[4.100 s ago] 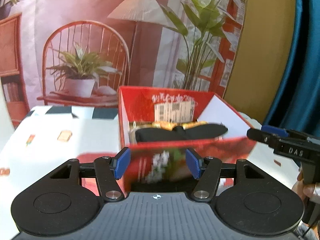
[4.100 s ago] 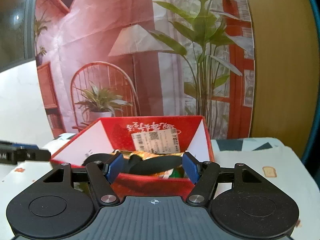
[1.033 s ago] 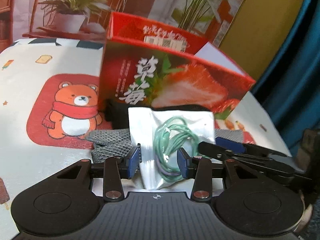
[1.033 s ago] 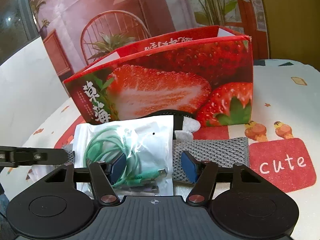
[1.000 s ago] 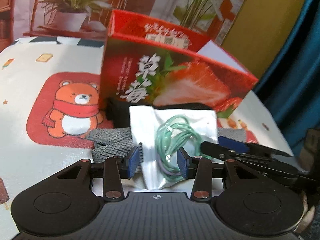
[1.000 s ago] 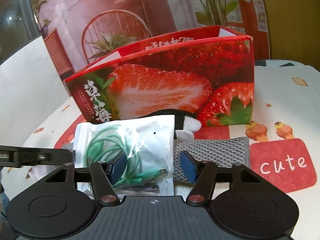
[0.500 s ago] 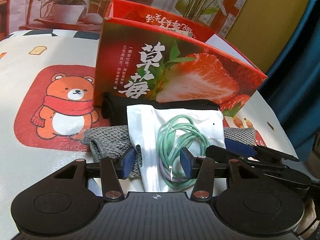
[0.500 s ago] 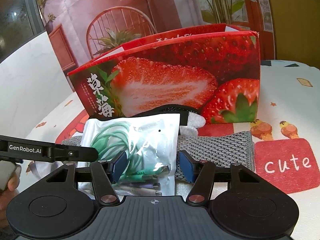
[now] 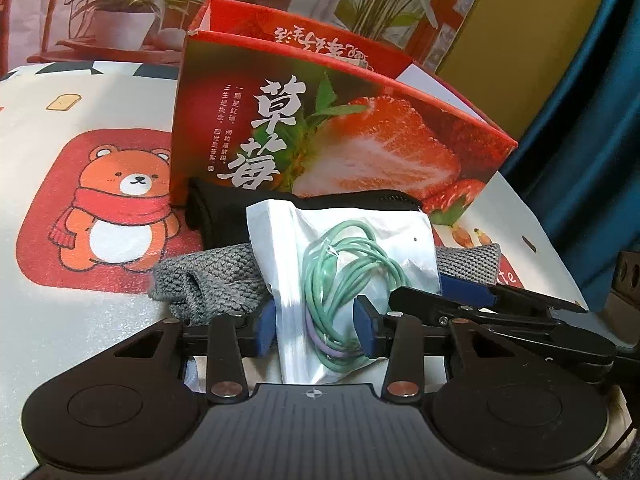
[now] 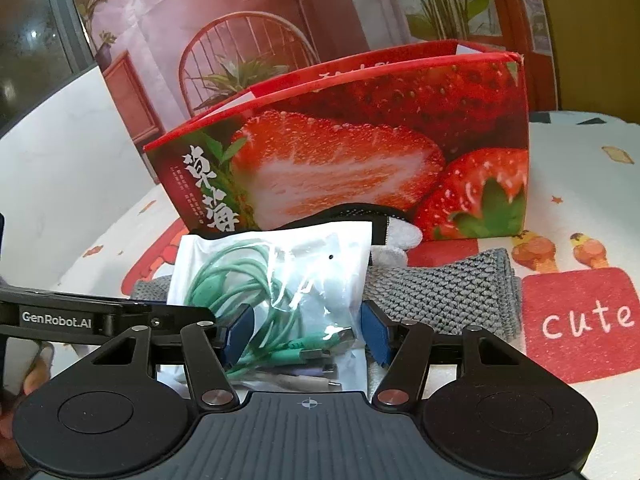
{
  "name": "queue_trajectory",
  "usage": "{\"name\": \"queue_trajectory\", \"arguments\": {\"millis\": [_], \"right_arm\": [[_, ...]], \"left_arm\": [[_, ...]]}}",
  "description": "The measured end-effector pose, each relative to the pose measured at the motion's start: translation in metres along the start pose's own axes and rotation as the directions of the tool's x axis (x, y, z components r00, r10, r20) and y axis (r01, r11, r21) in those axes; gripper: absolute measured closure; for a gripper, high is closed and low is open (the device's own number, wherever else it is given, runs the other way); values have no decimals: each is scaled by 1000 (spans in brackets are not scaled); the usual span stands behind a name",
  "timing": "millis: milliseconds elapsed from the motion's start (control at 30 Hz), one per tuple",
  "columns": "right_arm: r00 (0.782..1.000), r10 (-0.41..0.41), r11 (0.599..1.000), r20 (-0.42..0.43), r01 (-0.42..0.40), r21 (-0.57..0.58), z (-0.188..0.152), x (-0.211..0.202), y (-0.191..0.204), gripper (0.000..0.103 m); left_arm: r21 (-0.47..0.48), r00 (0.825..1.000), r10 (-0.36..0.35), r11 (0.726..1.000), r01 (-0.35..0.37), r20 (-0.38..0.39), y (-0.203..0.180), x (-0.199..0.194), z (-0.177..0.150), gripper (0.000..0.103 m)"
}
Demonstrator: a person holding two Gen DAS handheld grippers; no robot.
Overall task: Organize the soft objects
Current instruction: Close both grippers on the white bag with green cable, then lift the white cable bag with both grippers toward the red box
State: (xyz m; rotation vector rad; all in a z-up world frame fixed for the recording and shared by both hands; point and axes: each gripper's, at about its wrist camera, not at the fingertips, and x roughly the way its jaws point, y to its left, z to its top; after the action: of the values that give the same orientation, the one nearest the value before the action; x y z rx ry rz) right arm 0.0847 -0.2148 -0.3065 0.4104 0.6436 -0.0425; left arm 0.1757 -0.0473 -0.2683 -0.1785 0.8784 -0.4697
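Left wrist view shows the left gripper point(image 9: 316, 330) closing its jaws on the lower part of the plastic bag point(image 9: 340, 276) with the green cable, after they widened a little half a second ago; both blue pads seem to touch the bag. The bag is in the centre of the frame, lying on the grey knitted cloth point(image 9: 208, 280), before the strawberry box point(image 9: 332, 136). Since 1 second ago the box looks nearer. In the right wrist view the right gripper point(image 10: 306, 334) stays half wide around the same bag point(image 10: 280, 280); if it presses, I cannot tell. I think the lift into the box comes next.
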Motion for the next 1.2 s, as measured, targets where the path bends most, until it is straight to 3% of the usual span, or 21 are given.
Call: {"name": "queue_trajectory", "arguments": {"millis": [133,467,633,1000,1100,1200], "right_arm": [[1000,6,1000,-4,-6,-10,0,1,2,49],[998,29,1000,59,-28,-14,8,-22,11,68],[994,24,998,103,-19,-53,14,-36,21,69],[986,26,999,165,-19,-45,29,-55,24,71],[981,39,998,192,-29,-55,38,-61,26,71],[975,46,997,217,-31,-72,47,-65,29,71]], "left_arm": [[-11,1000,-3,1000,3,8,2,0,0,61],[29,995,-28,999,26,96,-6,-33,6,66],[32,992,-34,999,30,121,-8,-42,11,74],[4,974,-109,994,111,199,-6,-61,22,74],[26,966,-93,996,90,240,-11,-68,28,85],[34,959,-91,996,85,268,-13,-72,34,86]]}}
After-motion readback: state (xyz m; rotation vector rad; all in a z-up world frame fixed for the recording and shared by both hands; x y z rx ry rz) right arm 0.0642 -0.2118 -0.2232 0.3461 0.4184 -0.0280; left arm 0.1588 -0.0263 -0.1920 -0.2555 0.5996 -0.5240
